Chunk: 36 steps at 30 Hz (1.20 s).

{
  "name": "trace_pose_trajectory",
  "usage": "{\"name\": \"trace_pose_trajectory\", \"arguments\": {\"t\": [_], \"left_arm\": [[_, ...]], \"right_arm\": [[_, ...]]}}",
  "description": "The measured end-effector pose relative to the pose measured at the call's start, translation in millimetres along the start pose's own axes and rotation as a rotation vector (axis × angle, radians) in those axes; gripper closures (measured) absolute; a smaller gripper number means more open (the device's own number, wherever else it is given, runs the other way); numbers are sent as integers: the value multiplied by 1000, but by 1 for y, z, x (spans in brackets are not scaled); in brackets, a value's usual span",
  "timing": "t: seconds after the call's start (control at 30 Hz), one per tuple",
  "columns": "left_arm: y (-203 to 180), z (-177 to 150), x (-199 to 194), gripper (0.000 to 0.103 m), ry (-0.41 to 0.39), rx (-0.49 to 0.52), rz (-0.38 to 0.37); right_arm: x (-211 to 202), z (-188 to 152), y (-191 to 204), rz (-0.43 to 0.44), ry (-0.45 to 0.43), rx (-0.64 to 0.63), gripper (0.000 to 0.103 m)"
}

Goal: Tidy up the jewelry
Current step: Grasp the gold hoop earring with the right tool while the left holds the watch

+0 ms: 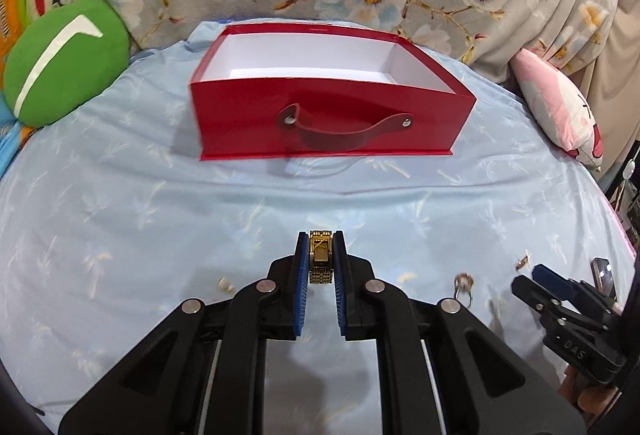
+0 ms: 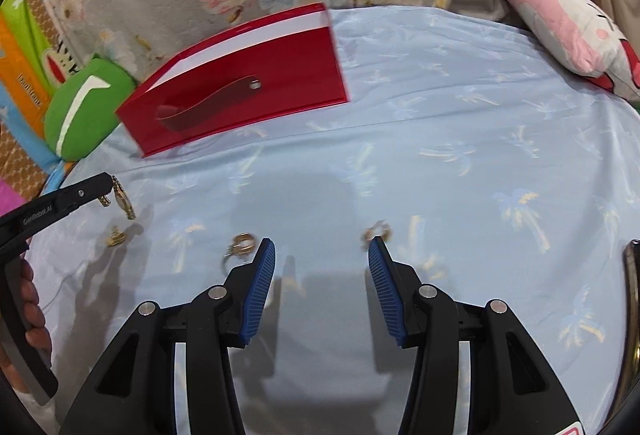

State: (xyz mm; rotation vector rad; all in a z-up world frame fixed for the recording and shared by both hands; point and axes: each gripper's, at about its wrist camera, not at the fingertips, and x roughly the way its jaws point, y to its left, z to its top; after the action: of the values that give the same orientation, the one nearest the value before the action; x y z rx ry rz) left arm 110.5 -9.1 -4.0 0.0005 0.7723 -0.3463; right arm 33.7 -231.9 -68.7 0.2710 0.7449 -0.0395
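Bed, blue palm-print sheet. Red box, open, strap handle, at the far side; green cushion to its left, pink cushion to its right. Loose rings and small gold pieces on the near sheet.

Left hand-held gripper: clamped on gold watch, raised off the sheet.

Right hand-held gripper: half open, holding nothing.

A watch is sitting between the left gripper's jaws; a box is lying ahead, rings to its right.
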Motion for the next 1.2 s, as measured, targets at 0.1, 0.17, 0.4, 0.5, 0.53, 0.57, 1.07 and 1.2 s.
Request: {"name": "trace_pose_trajectory", "arguments": {"t": [0.1,0.17,0.4,0.5,0.53,0.57,1.07,1.2], "left_arm": [[9,-8,-12,92,-3,-21,5],[13,-12,-18,92,-2,-19,13],[26,-24,-25,92,8,-56,5],[28,-27,-23,92,16,-68,-5],[28,-28,-22,92,18,-69,-7],[29,-29,-22,92,19,-70,-9],[39,-38,-30,92,20,-87,6],[41,-38,-34,92,11,-91,10]], "right_arm": [[8,-2,17,27,17,-21,55],[13,-1,24,32,20,-30,55],[33,5,38,29,51,-21,63],[37,7,36,23,58,1,69],[37,7,36,19,59,0,71],[38,8,37,13,60,-2,73],[29,11,40,23,35,2,85],[18,18,43,39,3,-2,85]]}}
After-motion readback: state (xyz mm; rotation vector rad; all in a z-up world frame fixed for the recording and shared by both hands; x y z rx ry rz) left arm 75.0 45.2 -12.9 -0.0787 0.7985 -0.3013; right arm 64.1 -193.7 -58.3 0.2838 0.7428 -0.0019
